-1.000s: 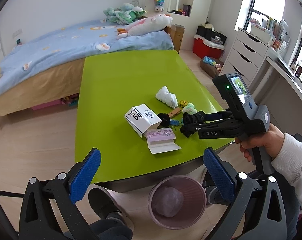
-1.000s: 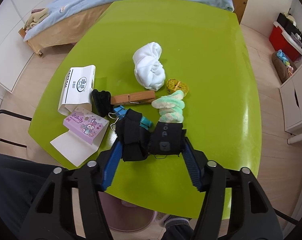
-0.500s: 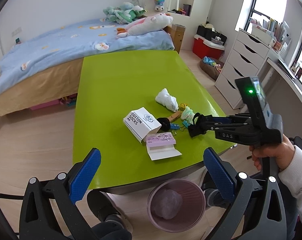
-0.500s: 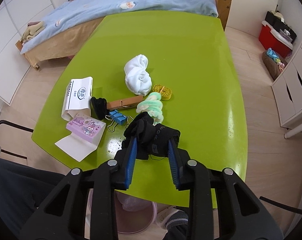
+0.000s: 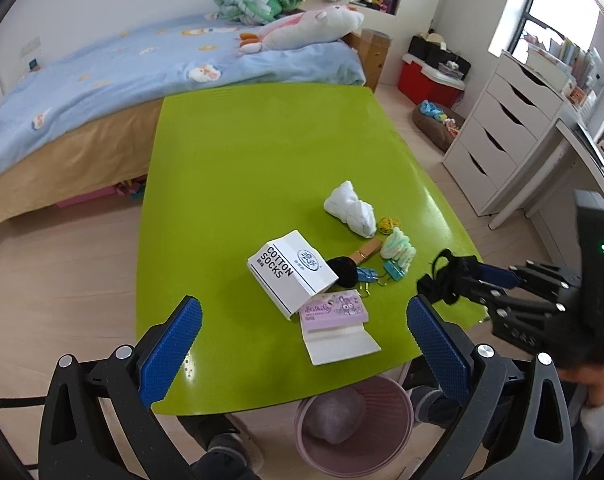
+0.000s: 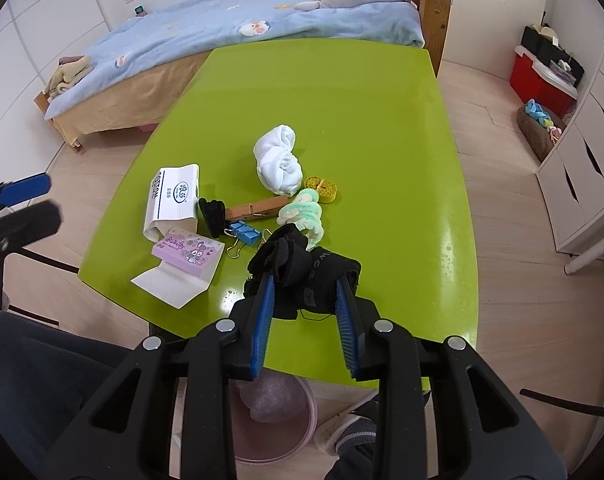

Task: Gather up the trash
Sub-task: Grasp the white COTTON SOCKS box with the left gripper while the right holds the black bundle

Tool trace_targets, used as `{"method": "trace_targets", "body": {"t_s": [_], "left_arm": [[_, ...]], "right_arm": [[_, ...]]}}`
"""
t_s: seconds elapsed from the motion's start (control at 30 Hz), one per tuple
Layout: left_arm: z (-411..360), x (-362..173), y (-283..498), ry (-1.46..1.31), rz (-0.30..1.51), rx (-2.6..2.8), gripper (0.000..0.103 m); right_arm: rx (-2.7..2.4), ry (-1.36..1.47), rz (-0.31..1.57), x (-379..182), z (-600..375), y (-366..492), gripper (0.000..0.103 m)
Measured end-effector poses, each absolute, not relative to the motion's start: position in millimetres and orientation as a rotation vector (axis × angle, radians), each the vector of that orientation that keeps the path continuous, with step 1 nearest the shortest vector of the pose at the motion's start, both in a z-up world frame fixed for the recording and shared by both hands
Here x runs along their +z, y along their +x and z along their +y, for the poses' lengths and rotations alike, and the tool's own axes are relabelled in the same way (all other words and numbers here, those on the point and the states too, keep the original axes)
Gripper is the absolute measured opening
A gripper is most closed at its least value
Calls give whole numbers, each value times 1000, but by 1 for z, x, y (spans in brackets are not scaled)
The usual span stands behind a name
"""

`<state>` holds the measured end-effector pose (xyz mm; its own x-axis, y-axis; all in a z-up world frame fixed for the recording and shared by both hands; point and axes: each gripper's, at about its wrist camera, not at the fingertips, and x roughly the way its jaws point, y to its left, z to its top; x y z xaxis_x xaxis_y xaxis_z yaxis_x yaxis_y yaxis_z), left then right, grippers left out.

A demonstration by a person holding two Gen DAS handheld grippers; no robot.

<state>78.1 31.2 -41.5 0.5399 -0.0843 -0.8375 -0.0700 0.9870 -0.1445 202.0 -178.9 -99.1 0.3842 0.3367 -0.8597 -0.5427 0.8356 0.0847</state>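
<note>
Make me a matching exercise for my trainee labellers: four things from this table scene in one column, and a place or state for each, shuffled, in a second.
Things:
1. black sock
2. pink bin
3. left gripper
4. white cloth bundle

Places or states:
A. lying on the green table, farthest of the clutter
B. open, nothing between its fingers
C. clamped in the right gripper
D. on the floor under the table's near edge

Pairs: 1-C, 2-D, 3-B, 4-A
</note>
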Motion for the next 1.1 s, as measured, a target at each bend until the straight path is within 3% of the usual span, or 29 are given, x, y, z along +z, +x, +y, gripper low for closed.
{"method": "trace_targets", "body": {"t_s": [0.7, 0.87, 1.0, 1.03, 1.1], "left_arm": [[69, -123, 141, -545, 1245, 70, 96], [68, -126, 144, -571, 1252, 65, 81], [65, -125, 143, -577, 1242, 44, 64], [66, -126, 144, -577, 1242, 42, 52], [66, -126, 144, -570, 1239, 38, 45]], "right_arm": [[574, -235, 1034, -98, -178, 196, 30], [577, -235, 1039, -100, -177, 196, 30], [577, -234, 1043, -102, -177, 196, 30], [577, -233, 1043, -102, -176, 196, 30], [578, -232, 1044, -103, -175, 196, 30]]}}
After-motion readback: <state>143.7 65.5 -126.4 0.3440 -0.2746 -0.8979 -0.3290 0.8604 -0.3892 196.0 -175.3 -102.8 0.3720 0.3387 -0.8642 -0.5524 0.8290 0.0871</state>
